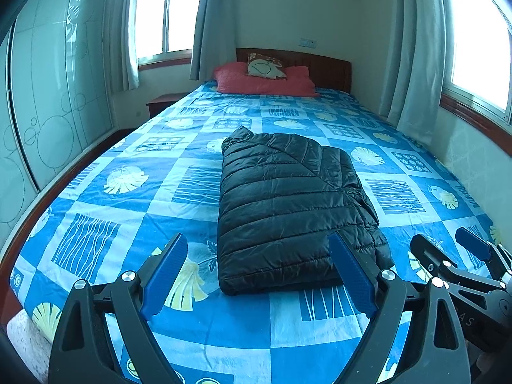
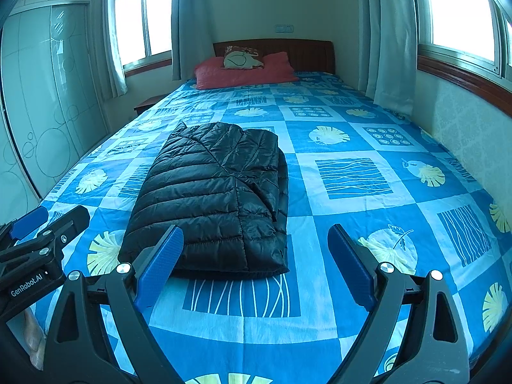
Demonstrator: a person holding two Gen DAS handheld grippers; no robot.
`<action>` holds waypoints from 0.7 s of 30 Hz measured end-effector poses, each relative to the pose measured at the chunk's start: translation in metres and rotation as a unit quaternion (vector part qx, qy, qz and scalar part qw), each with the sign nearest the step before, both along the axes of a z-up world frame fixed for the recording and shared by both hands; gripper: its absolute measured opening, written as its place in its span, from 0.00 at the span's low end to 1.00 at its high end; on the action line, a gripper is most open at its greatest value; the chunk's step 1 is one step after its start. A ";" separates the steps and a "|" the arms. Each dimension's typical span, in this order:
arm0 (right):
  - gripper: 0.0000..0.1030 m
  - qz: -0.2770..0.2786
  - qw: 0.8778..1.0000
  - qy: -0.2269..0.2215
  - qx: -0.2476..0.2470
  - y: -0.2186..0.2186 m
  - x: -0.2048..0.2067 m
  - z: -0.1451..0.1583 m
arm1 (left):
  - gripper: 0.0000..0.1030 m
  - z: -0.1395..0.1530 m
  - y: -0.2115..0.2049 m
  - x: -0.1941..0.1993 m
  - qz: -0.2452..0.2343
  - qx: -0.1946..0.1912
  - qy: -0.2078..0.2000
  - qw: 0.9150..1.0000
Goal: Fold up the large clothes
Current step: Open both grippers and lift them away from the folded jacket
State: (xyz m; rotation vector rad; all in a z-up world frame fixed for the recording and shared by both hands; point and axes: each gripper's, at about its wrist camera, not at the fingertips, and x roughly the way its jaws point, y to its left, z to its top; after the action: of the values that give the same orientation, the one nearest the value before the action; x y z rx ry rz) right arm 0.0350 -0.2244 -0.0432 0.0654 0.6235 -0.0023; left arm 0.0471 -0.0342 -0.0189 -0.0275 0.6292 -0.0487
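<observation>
A folded black jacket point(image 1: 288, 211) lies ahead of your left gripper point(image 1: 259, 272) and right gripper point(image 2: 256, 265), both wide apart, empty

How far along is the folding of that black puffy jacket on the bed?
It looks nearly or fully done. The black jacket lies on the blue patterned bedspread as a compact rectangular bundle, with no sleeves sticking out. Nothing is in hand: the left gripper and right gripper are both open and empty, held short of the jacket's near edge. What may be left is at most a tidy-up or another garment; none is in view.
</observation>
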 end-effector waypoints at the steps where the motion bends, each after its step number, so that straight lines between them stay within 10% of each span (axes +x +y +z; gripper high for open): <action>1: 0.89 -0.001 1.000 0.001 0.000 0.000 0.000 0.000 | 0.86 0.000 0.000 0.000 0.000 0.001 -0.001 1.000; 21: 0.89 0.002 1.000 0.011 0.005 -0.015 0.008 -0.010 | 0.89 -0.015 0.006 0.012 0.014 -0.013 0.004 1.000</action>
State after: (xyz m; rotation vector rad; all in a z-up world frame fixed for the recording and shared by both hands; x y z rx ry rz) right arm 0.0427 -0.2394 -0.0529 0.0733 0.6466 0.0031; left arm 0.0590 -0.0280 -0.0336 -0.0622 0.6366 -0.0297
